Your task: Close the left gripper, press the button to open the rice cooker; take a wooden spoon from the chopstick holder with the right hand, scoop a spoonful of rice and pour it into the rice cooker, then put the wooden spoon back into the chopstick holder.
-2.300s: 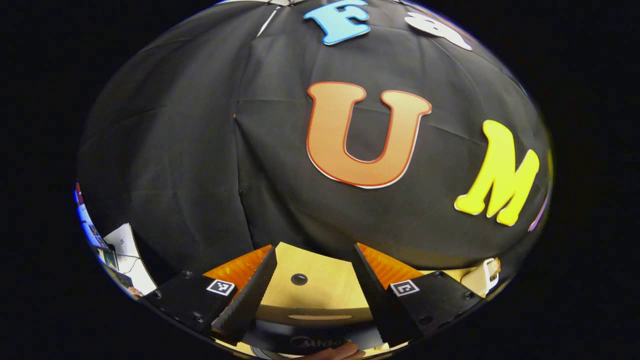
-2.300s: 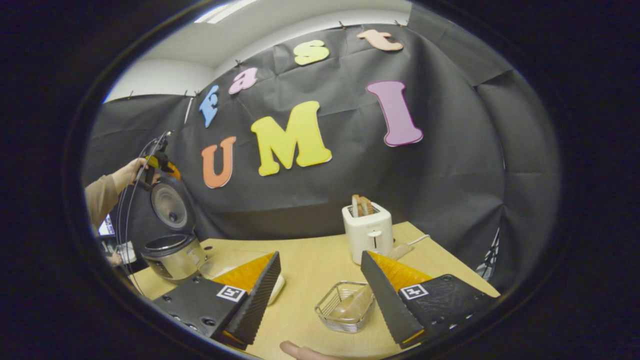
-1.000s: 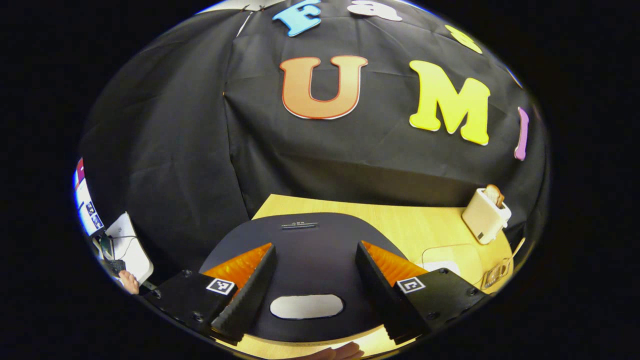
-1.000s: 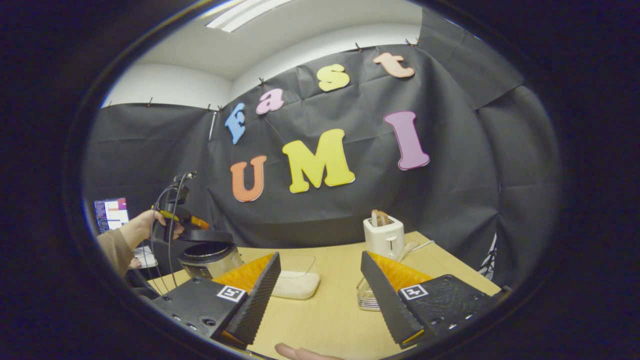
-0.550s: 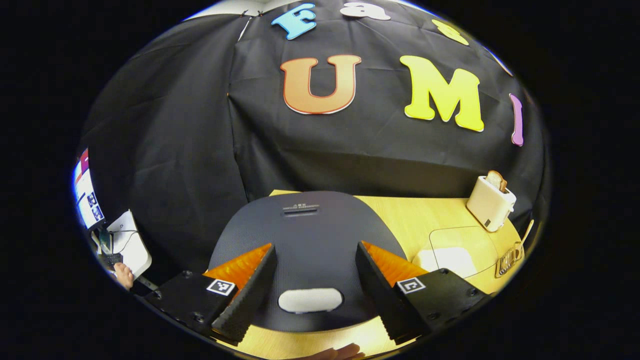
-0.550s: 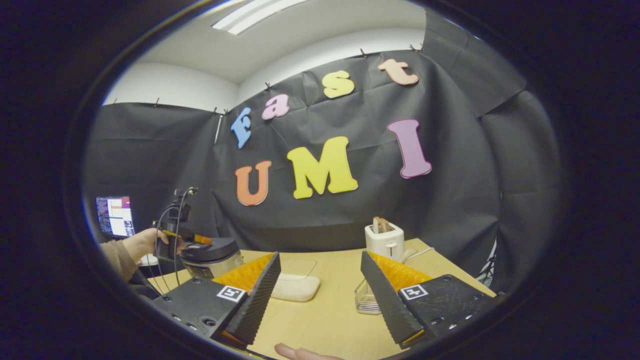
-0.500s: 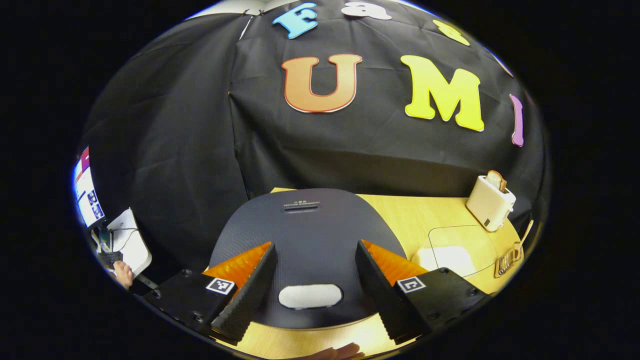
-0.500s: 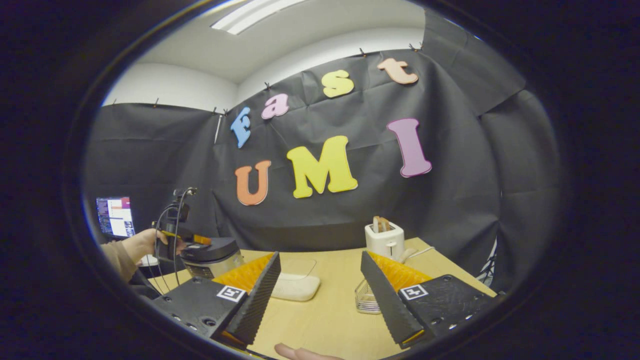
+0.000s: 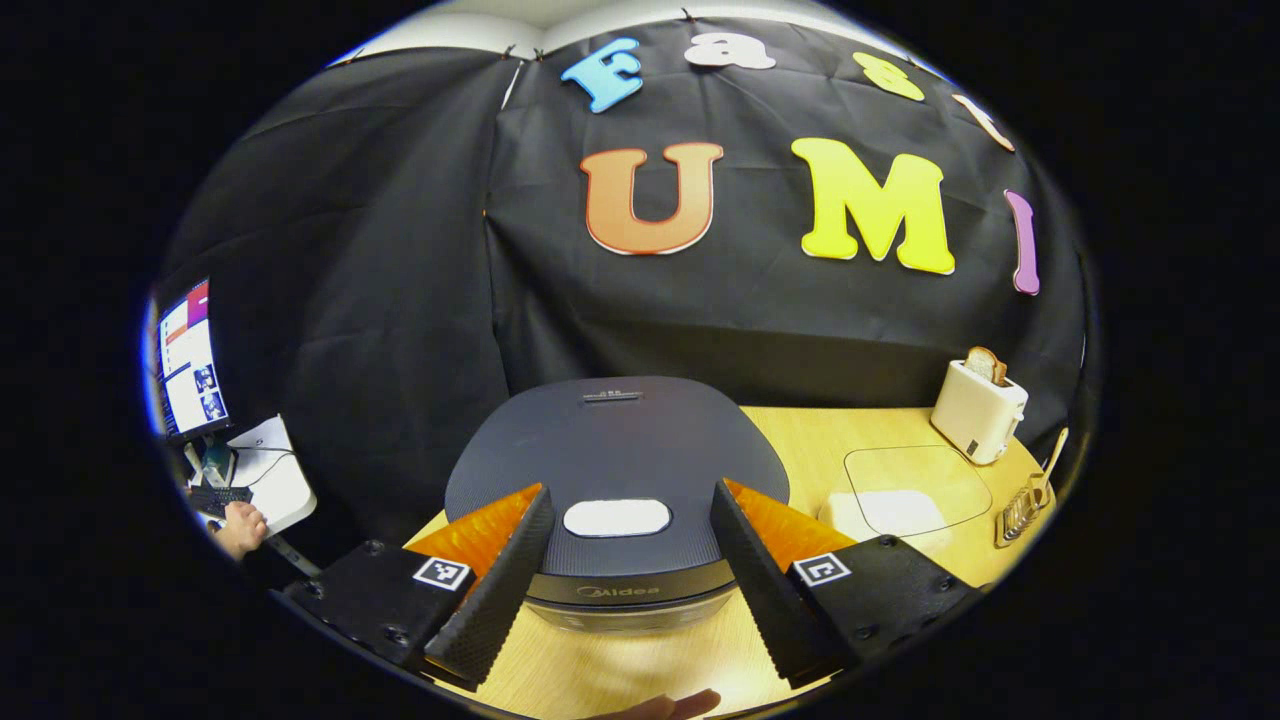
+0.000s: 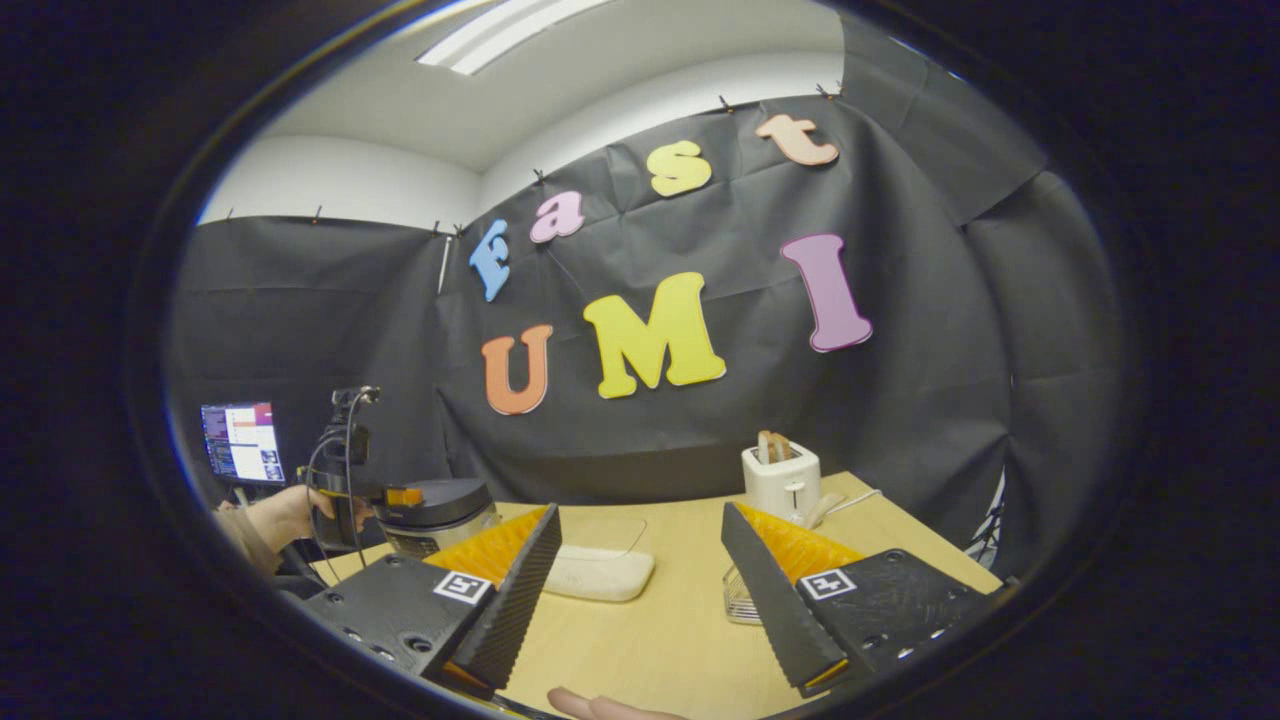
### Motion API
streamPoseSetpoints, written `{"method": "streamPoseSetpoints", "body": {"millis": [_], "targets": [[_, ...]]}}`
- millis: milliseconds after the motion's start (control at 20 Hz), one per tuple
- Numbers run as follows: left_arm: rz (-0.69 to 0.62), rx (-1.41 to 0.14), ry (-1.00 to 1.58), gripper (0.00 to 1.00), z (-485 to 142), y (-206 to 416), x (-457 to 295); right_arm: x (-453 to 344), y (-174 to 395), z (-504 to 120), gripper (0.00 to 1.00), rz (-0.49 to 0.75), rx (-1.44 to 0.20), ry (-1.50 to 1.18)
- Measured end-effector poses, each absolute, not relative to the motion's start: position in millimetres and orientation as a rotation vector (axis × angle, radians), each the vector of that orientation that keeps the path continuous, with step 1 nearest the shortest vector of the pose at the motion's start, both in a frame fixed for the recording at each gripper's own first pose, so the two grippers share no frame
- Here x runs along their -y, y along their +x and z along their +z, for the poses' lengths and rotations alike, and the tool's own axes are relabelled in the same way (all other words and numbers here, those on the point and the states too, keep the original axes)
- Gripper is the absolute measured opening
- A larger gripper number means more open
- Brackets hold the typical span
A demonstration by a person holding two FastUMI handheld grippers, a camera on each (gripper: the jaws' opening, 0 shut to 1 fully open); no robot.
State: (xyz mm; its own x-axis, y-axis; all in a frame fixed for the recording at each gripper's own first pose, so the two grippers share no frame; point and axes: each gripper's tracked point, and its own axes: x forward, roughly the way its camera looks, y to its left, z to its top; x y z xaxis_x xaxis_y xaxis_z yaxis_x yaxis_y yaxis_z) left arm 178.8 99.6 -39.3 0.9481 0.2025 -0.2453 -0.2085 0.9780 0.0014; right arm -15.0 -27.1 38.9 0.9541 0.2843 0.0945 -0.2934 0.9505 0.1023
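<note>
surface: wooden; carries everything, lower half of both views.
rice cooker: lid down, lower centre of the left gripper view, dead ahead of the left hand-held gripper.
button: pale oval on the lid's near edge, between the two spread fingers; long axis crosswise.
left hand-held gripper: fingers apart, gripping nothing; judged nearer, must pinch together before pressing.
right hand-held gripper: spread, empty, well apart from the cooker.

Light comes from a ceiling strip lamp above the black cloth wall, bright and even on the wooden table. The rice cooker throws a soft shadow toward the camera and its lid shows faint sheen. Fisheye bending curves everything near the rims; the monitor there glares, perhaps slightly blurred.
</note>
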Motion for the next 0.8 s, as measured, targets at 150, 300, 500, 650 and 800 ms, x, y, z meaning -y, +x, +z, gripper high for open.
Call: {"method": "streamPoseSetpoints", "body": {"millis": [150, 300, 500, 650, 800], "targets": [[0.243, -0.153, -0.02, 1.0, -39, 177, -99, 20, -18, 38, 0.95, 0.314, 0.082, 0.108], [0.285, -0.091, -0.001, 1.0, -35, 168, -95, 13, -19, 37, 0.95, 0.324, 0.079, 0.098], [0.251, -0.035, -0.014, 0.98, -29, 133, -57, 7, -15, 30, 0.95, 0.298, 0.07, 0.079], [0.233, -0.026, 0.018, 0.97, -34, 98, -36, -3, -14, 24, 0.92, 0.265, 0.064, 0.059], [0.182, -0.029, 0.02, 0.97, -38, 71, -12, -11, -14, 20, 0.96, 0.216, 0.07, 0.026]]}}
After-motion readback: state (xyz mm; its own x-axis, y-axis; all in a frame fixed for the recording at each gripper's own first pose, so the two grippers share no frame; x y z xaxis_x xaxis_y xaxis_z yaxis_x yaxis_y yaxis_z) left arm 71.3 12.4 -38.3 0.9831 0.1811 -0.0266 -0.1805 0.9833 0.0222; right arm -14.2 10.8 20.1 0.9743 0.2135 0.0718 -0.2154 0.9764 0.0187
